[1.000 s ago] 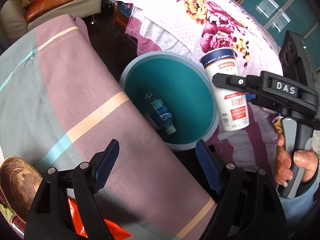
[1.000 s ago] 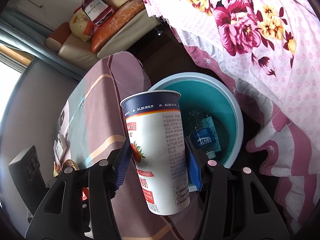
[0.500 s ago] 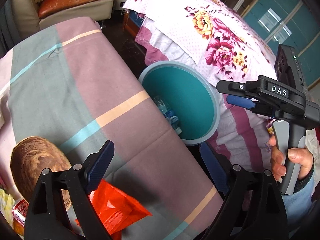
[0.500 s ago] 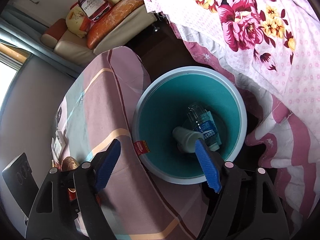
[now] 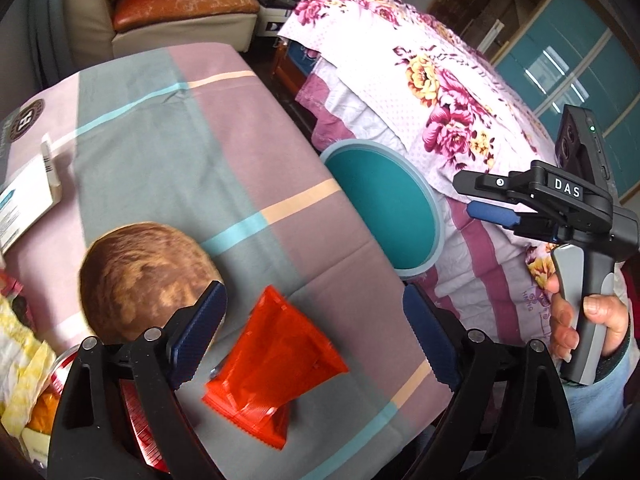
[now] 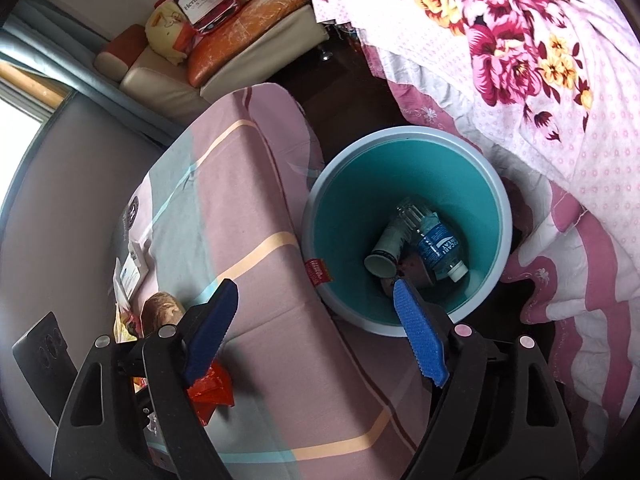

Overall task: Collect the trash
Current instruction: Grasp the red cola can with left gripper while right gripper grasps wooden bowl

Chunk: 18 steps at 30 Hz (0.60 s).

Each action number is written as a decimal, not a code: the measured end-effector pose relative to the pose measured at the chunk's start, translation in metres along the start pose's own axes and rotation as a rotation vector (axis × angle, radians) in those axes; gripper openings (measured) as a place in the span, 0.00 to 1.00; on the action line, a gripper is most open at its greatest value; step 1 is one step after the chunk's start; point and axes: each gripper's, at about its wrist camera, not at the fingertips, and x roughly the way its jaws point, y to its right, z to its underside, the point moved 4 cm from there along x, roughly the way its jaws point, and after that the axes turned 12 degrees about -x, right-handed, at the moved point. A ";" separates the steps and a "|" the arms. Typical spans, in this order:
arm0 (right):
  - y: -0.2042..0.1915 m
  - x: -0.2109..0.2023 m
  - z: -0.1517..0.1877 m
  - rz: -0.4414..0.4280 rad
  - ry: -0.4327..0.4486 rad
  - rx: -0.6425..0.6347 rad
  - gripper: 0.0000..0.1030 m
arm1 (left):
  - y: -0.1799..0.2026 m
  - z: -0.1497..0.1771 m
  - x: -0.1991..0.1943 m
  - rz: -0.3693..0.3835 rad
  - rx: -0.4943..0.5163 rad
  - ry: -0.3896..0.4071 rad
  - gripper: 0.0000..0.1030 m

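Lying tilted in bin, cup mouth toward table

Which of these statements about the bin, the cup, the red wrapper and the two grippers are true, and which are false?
1. The paper cup lies inside the teal bin. True.
2. The right gripper holds the cup. False: its jaws are opening with nothing between them.
3. A plastic bottle is in the bin beside the cup. True.
4. The red wrapper is in the bin. False: it lies on the striped cloth.
5. The left gripper is shut on the wrapper. False: it is open above it.
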 end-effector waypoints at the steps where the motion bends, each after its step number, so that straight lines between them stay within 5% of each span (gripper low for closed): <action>1: -0.006 0.000 0.001 0.000 -0.003 -0.010 0.74 | -0.005 0.001 -0.005 -0.003 -0.008 0.008 0.88; 18: -0.098 0.024 0.024 -0.029 -0.091 -0.171 0.74 | -0.113 0.039 -0.063 -0.112 -0.188 0.079 0.88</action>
